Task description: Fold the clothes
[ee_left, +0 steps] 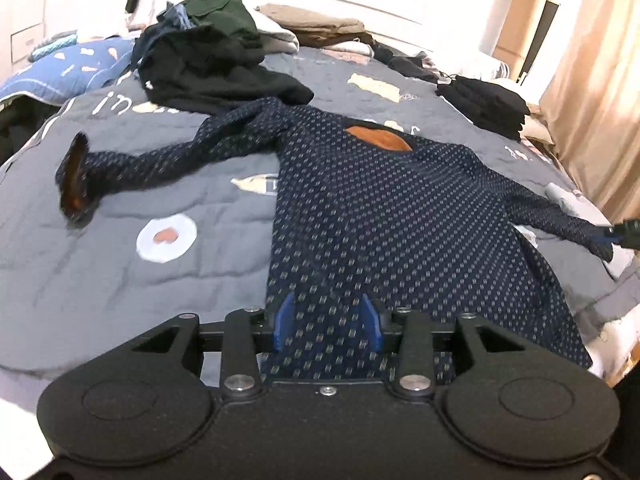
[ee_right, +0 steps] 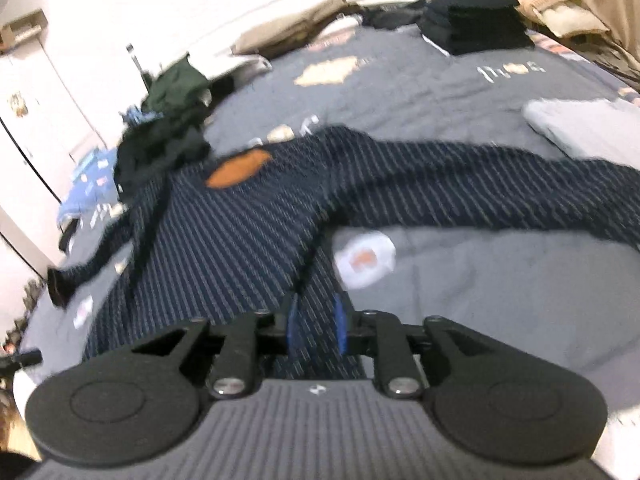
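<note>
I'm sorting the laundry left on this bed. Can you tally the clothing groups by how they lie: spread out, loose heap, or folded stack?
Spread flat: 1, the navy dotted sweater.
Loose heap: 1, the dark heap.
Folded stacks: 3, the black stack, the tan stack, the light grey piece.
Total: 5

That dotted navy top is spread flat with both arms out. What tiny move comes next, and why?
Probably reach for a sleeve to fold it across the body. The navy top lies flat on the bed cover, and both the left gripper and right gripper look open, pinching nothing.
</note>
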Motion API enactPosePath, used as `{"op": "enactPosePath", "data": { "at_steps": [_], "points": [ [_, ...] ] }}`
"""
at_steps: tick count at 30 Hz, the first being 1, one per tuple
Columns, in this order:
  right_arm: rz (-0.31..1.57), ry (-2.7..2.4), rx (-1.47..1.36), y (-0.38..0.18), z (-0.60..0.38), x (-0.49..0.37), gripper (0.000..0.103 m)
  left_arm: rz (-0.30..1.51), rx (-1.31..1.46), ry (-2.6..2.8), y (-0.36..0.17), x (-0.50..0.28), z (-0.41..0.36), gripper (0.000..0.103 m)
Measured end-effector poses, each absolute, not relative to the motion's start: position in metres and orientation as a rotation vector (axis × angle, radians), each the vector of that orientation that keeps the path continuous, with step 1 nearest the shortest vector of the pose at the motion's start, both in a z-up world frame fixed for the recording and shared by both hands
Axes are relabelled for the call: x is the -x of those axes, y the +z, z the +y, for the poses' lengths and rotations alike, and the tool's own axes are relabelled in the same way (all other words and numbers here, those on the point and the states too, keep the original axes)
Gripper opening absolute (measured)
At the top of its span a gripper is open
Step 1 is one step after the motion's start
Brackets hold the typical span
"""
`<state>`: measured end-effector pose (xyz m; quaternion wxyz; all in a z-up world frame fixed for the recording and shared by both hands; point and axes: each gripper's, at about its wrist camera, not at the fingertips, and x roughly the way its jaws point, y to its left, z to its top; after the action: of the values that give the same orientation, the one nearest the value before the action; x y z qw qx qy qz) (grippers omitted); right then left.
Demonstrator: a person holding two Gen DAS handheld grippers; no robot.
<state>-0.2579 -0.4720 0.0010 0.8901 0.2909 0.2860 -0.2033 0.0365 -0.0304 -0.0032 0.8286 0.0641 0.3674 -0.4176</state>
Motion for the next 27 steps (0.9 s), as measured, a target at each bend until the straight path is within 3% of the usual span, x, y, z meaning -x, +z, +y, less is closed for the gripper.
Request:
{"op": "enactPosePath", "data": {
  "at_steps": [3, 7, 15, 27],
  "points": [
    [0.556, -0.390, -0.605, 0.001, -0.482, 0.234, 0.035, 0.755, -0.115, -0.897, -0.004, -0.043, -0.049, 0.040],
    [0.509, -0.371, -0.595, 0.002, -0.497, 0.207, 0.039, 0.727, -0.138, -0.904, -0.007, -0.054, -0.078, 0.046],
    [0.461, -0.295, -0.517, 0.005, -0.530, 0.151, 0.039, 0.674, -0.230, -0.928, -0.008, -0.079, -0.144, 0.046],
    [0.356, -0.282, -0.555, -0.007, -0.569, 0.165, 0.039, 0.626, -0.294, -1.089, -0.010, -0.133, -0.297, 0.046]
  ]
}}
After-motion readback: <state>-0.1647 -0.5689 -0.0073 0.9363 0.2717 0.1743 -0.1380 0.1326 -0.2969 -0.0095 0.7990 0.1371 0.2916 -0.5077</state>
